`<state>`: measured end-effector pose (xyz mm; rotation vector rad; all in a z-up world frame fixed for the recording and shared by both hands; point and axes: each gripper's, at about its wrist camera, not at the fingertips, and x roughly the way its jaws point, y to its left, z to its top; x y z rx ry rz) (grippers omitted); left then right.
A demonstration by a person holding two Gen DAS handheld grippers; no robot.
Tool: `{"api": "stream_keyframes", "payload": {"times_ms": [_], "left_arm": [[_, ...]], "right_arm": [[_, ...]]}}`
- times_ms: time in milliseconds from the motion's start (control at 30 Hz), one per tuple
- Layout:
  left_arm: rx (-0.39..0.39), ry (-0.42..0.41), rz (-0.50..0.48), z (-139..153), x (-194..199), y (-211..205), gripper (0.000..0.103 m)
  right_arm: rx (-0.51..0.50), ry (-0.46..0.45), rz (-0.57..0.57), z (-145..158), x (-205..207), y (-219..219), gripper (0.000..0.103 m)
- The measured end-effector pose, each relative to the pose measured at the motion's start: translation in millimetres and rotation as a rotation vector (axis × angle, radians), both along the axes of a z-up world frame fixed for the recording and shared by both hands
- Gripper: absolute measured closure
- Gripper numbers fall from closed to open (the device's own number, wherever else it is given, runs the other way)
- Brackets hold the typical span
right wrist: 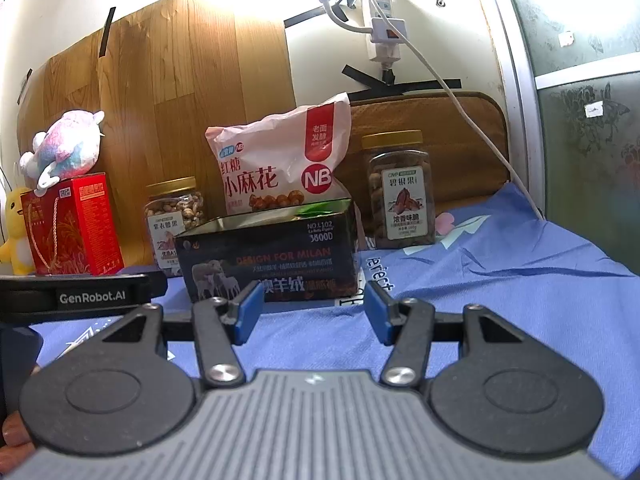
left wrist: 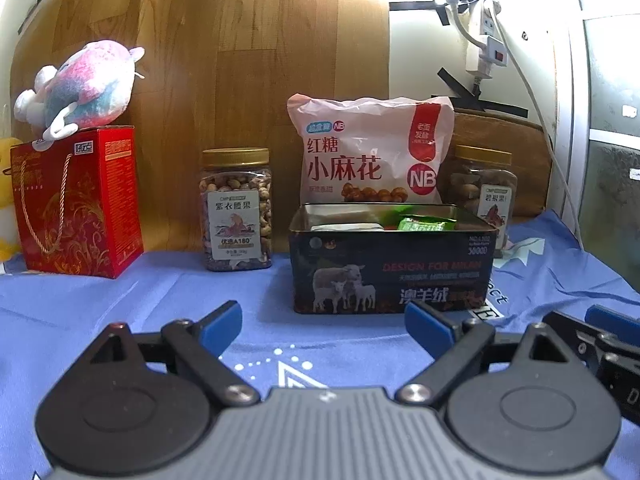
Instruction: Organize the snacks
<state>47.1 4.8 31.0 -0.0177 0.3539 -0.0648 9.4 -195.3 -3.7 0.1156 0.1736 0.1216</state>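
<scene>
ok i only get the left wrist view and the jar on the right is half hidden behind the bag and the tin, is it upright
observer: Yes. In the right wrist view the right jar stands upright with its gold lid on, to the right of the tin.
operator: and the one poking in at my right edge, is it holding anything
observer: No. The right gripper is open, with nothing between its fingers, just short of the tin.
operator: whats the yellow bit at my far left
observer: A yellow duck toy, standing beside the red box.
</scene>
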Motion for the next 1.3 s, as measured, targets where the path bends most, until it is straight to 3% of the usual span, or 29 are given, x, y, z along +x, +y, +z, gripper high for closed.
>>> {"api": "stream_keyframes", "payload": {"times_ms": [367,667,833,1033,1300], "left_arm": [[0.016,-0.041,0.049,6,-1,5,0.003],[0.039,-0.020,0.125,5,18,21,0.002],[0.068,0.039,0.088,-4,25,16,0.002],[0.108,0.071,0.077,-10,30,9,0.001],[0.120,0.092,0.080,-12,33,9,0.001]], "right_arm": [[0.037,-0.007,-0.009,0,-2,-6,0.044],[-0.065,-0.036,0.052,23,24,20,0.044],[0.000,0.046,0.033,5,45,14,0.044],[0.136,0.071,0.035,3,46,-7,0.043],[0.144,0.073,0.052,2,45,-6,0.040]]}}
